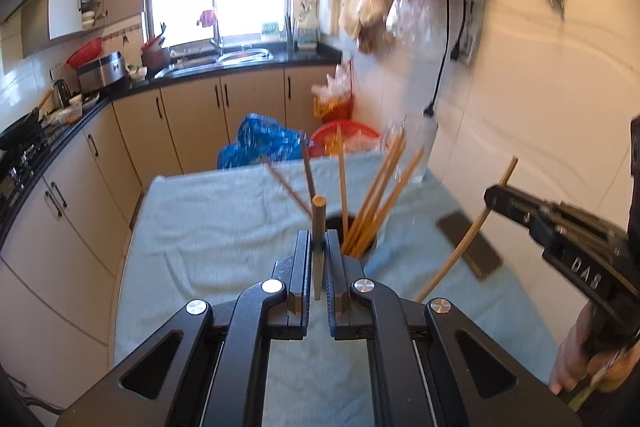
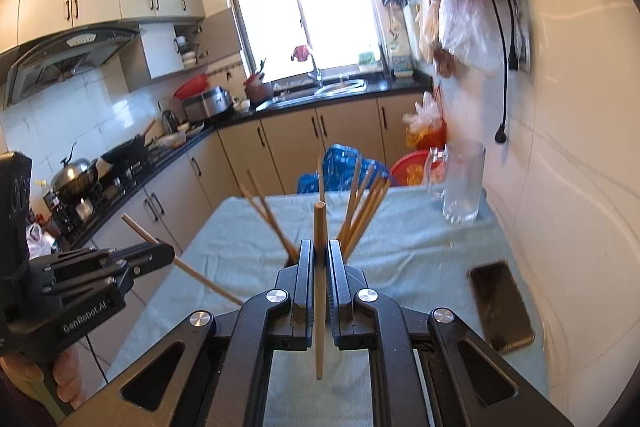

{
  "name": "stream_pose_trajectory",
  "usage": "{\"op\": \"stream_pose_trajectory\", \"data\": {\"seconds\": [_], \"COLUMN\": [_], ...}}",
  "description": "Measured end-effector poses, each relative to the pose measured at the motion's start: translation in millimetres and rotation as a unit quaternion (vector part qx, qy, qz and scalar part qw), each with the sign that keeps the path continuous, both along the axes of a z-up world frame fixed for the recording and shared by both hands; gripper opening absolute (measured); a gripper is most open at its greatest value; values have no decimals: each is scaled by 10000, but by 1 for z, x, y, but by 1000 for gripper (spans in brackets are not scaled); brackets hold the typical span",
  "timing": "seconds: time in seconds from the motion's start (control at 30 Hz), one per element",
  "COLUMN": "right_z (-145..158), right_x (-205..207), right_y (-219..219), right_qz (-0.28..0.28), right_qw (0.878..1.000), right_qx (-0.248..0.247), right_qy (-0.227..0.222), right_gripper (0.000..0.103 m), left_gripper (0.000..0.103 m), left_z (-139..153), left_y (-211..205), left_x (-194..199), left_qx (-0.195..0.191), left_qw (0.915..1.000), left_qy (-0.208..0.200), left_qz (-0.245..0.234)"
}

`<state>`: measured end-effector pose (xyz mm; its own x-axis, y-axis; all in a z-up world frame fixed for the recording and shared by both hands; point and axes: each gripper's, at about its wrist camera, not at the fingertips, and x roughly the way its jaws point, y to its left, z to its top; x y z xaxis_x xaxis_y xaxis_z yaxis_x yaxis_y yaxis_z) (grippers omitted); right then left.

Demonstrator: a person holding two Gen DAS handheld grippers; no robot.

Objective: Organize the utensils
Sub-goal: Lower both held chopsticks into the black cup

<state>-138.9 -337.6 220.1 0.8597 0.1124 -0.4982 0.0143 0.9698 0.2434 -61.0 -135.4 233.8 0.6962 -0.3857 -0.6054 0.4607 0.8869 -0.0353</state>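
Note:
My left gripper (image 1: 318, 243) is shut on a wooden chopstick (image 1: 318, 223) that stands upright between the jaws. Just beyond it a dark holder (image 1: 362, 251) holds several wooden chopsticks (image 1: 380, 195) fanned out. My right gripper (image 2: 320, 251) is shut on another wooden chopstick (image 2: 319, 267), also upright, right in front of the same holder's chopsticks (image 2: 360, 211). In the left wrist view the right gripper (image 1: 496, 199) shows at the right with its chopstick (image 1: 460, 251). In the right wrist view the left gripper (image 2: 160, 255) shows at the left with its chopstick (image 2: 200, 277).
A pale blue towel (image 2: 400, 259) covers the table. A black phone (image 2: 500, 303) lies at the right by the white wall. A clear glass jug (image 2: 460, 183) stands at the far right corner. Kitchen cabinets and counter run beyond the table; blue bag (image 1: 260, 139) on the floor.

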Motion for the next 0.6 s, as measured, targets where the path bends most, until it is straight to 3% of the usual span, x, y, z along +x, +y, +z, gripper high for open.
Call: {"op": "stream_pose_trajectory", "data": {"seconds": [0.33, 0.6], "right_z": [43, 39], "right_x": [34, 69], "right_y": [-17, -28], "right_qz": [-162, -299], "right_qw": [9982, 9973], "right_qx": [157, 340], "right_qy": [-548, -584], "right_gripper": [7, 7], "left_gripper": [6, 6], "left_z": [59, 61], "left_y": [-12, -25], "left_x": [34, 68], "left_qx": [-637, -865], "left_qw": [9972, 9957], "left_qy": [-379, -316], "left_qz": [-94, -84]}}
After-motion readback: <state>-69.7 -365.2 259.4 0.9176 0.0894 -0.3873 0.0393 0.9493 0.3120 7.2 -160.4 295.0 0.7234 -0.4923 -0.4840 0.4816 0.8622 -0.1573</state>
